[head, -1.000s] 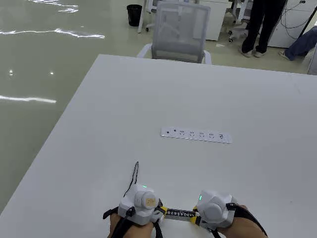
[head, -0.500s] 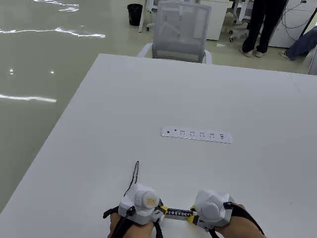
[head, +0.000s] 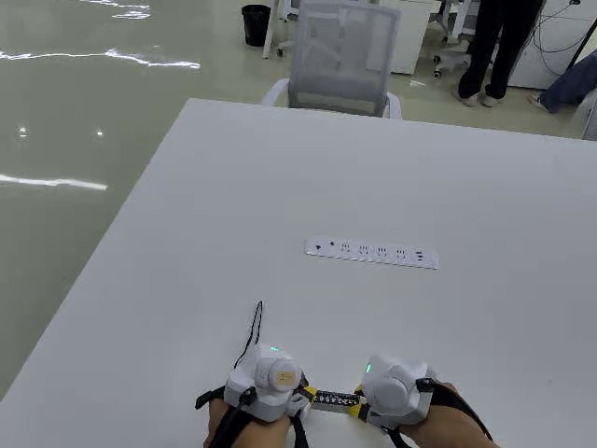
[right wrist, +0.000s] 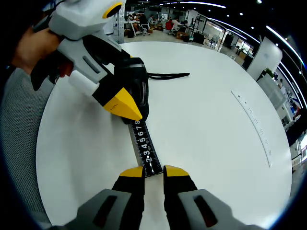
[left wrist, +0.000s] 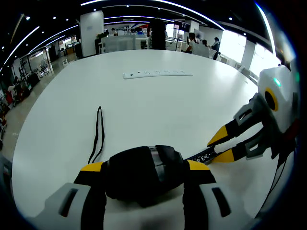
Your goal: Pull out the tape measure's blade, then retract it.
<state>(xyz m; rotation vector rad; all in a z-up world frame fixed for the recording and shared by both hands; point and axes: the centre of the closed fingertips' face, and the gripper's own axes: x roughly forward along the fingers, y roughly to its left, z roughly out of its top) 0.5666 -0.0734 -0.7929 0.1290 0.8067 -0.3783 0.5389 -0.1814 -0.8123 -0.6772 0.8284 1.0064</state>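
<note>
The left tongs (left wrist: 145, 166) are clamped around the black tape measure (left wrist: 144, 178) on the worktop (head: 373, 177). The right tongs (right wrist: 153, 171), nearly closed, appear to pinch the tip of its short drawn-out blade (right wrist: 143, 143). Ahead of the left tongs trails a cord (left wrist: 97, 134); a power strip (head: 371, 252) lies farther beyond.

Matt black, rubbery-looking casing on the tape measure (left wrist: 144, 178), with one glossier band across it; semi-gloss black coating with white printed numerals on the blade (right wrist: 144, 146). Thin matt black cord (left wrist: 97, 134) off the casing. Smooth moulded plastic, white to pale grey, on the left gripper (left wrist: 144, 167) and right gripper (right wrist: 153, 171) — matt yellow over black at the jaw tips. Smooth white table (head: 373, 168) with a faint sheen; white plastic power strip (head: 371, 252); grey mesh on the office chair (head: 338, 51); polished, mirror-glossy floor (head: 75, 93).
</note>
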